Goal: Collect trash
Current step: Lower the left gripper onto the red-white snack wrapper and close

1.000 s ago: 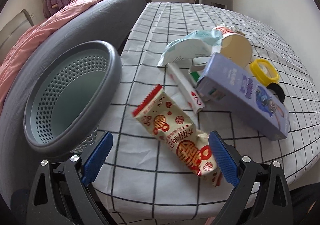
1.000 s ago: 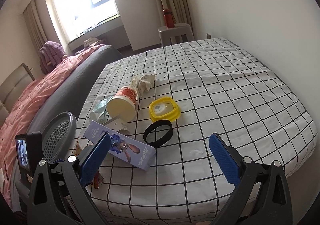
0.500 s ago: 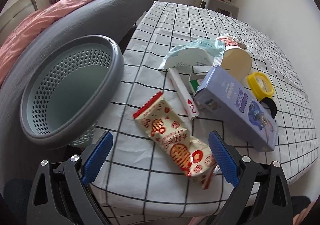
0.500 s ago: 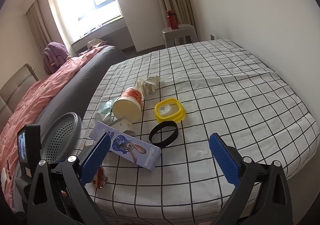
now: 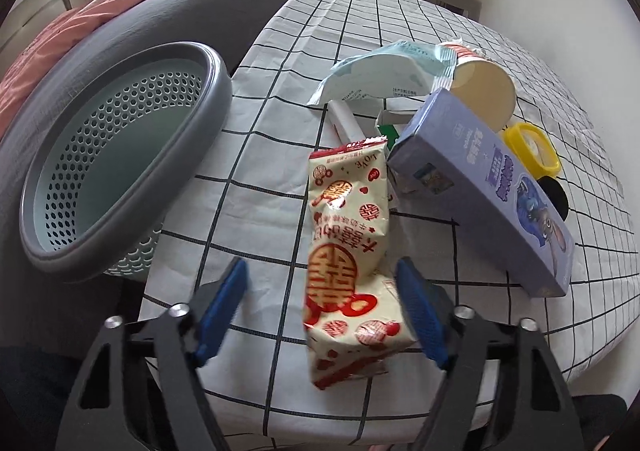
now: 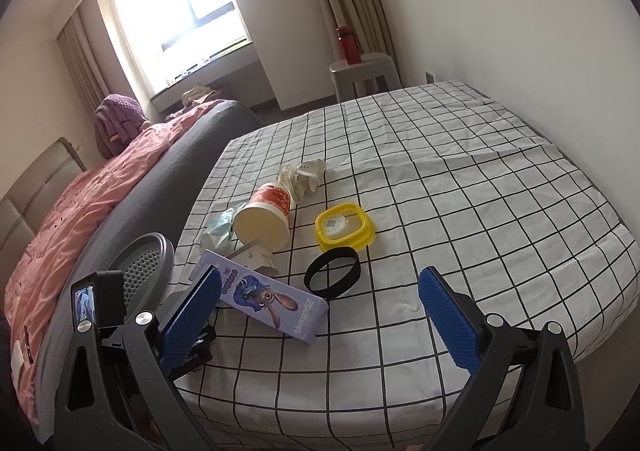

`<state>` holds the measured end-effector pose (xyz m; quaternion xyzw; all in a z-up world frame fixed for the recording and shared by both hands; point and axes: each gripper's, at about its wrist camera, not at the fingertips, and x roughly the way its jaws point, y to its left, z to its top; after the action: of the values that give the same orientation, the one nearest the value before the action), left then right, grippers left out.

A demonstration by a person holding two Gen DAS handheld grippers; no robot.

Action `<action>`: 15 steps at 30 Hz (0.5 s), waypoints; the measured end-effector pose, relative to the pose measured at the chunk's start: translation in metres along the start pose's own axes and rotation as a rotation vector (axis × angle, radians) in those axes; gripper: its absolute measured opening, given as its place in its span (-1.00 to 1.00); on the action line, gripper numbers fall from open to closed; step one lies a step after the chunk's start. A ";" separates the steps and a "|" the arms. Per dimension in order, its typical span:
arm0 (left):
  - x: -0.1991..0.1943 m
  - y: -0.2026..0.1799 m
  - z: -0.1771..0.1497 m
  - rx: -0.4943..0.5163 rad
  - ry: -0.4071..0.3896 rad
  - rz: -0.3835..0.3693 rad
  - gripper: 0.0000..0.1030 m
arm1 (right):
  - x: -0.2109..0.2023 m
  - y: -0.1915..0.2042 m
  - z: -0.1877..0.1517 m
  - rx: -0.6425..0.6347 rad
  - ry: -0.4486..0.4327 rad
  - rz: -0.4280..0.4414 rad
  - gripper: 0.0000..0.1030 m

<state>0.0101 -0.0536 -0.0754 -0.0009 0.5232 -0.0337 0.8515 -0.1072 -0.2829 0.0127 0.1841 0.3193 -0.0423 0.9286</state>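
A cream snack packet with red print [image 5: 346, 251] lies on the checked bed sheet, its near end between the blue pads of my left gripper [image 5: 322, 311], which is open around it; the right pad is close to or touching it. A purple carton [image 5: 484, 191] [image 6: 264, 297], a paper cup on its side [image 5: 482, 91] [image 6: 266, 221], a pale blue wrapper [image 5: 384, 77], a yellow lid [image 6: 345, 226], a black ring [image 6: 332, 278] and crumpled paper [image 6: 304, 175] lie beyond. My right gripper [image 6: 320, 325] is open and empty above the sheet.
A grey perforated basket [image 5: 120, 179] [image 6: 142, 271] stands at the bed's left edge, left of the packet. A grey bed frame and pink quilt [image 6: 72, 211] lie further left. A stool with a red bottle [image 6: 348, 45] stands at the far wall.
My left gripper has moved onto the snack packet and its jaws have narrowed around the near end. The packet now points straight away from me. The right gripper drifted slightly.
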 end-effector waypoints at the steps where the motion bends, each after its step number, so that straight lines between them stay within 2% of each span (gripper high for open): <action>1: 0.000 0.000 0.000 0.005 -0.003 -0.002 0.19 | 0.000 0.000 0.000 0.000 0.001 0.001 0.88; 3: -0.002 0.001 0.000 0.012 -0.011 -0.007 -0.16 | 0.000 0.000 0.000 -0.001 0.005 -0.001 0.88; 7: -0.004 0.004 0.000 0.024 -0.023 -0.026 -0.20 | 0.002 0.001 -0.001 -0.006 0.010 -0.010 0.88; 15: -0.025 0.016 -0.007 0.033 -0.093 0.000 -0.23 | 0.012 0.000 -0.005 -0.020 0.047 -0.036 0.88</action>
<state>-0.0063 -0.0364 -0.0562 0.0115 0.4823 -0.0423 0.8749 -0.1005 -0.2802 0.0013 0.1700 0.3445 -0.0516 0.9218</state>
